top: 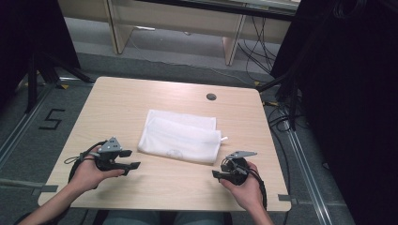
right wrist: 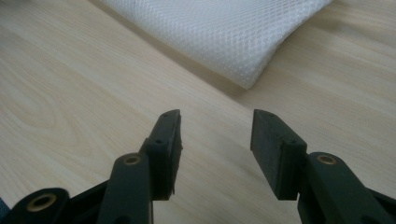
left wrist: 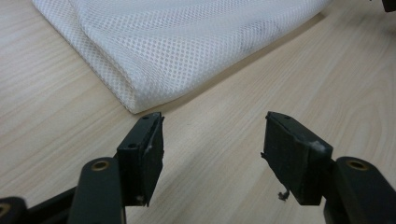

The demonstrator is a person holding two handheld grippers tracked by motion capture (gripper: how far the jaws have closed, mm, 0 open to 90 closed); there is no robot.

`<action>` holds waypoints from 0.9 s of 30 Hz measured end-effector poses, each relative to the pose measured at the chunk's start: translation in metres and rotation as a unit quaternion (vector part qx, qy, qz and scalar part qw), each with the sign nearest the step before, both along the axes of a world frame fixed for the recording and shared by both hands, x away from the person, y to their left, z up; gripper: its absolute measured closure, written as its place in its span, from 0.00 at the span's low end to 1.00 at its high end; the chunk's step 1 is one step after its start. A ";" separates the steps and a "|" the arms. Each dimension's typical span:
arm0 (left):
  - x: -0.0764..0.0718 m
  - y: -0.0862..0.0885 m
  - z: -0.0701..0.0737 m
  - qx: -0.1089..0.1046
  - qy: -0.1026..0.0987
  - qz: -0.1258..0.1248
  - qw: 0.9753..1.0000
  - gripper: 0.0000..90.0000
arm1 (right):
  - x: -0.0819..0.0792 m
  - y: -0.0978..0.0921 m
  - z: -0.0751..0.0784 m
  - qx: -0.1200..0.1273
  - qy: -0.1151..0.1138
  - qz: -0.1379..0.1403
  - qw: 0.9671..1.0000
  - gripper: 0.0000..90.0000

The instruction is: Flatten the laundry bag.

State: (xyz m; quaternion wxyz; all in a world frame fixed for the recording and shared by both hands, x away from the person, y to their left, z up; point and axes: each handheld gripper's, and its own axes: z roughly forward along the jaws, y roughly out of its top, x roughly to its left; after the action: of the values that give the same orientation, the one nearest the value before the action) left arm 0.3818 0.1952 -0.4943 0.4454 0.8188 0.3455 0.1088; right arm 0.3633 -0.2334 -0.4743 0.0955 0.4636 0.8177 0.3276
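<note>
Our left claw (top: pixel 133 166) hangs just above the table (top: pixel 122 101) near its front-left corner, jaws spread wide with nothing between them. In the left gripper view the claw (left wrist: pixel 212 140) points at the near-left corner of the bag (left wrist: pixel 187 42), a folded white mesh bag, and stops a little short of it, so bare wood shows between the pads and the fold. We judge that it is held there to be ready to slide onto that corner.

Our right claw (top: pixel 215 174) sits toward the front-right corner of the table, also open, though a bit less wide. In the right gripper view the claw (right wrist: pixel 215 135) faces the bag's (right wrist: pixel 219 32) other near corner, again close but apart from it. Both claws stay low and roughly level with the tabletop, which suits a thin, limp thing: the lower jaw would have to get under the fabric edge.

The bag (top: pixel 180 136) lies flat at the middle of the table, slightly skewed to its edges, with a smaller folded layer on top and a small tab or pull sticking out at its right side. Its rounded fold edge faces us, so the near corners are the easiest places to pinch.

With one claw at each near corner, we take the setup as preparation for a two-handed lift or unfolding. No grasp has been made yet.
</note>
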 end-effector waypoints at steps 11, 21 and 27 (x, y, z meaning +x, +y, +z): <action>0.001 -0.004 0.000 0.002 -0.002 -0.002 1.000 0.42 | -0.002 -0.002 0.002 0.009 0.024 -0.030 0.999 0.59; 0.000 -0.001 0.000 0.003 -0.003 0.001 1.000 0.43 | 0.000 -0.003 0.003 0.010 0.006 -0.017 1.000 0.59; 0.000 -0.005 -0.002 -0.004 0.004 -0.002 1.000 0.45 | 0.004 -0.005 0.002 0.040 0.015 -0.002 0.999 0.60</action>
State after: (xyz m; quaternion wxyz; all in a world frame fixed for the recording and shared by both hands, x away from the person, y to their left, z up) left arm 0.3820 0.1899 -0.4960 0.4478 0.8178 0.3464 0.1034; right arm 0.3676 -0.2379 -0.4719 0.0658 0.4733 0.8045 0.3528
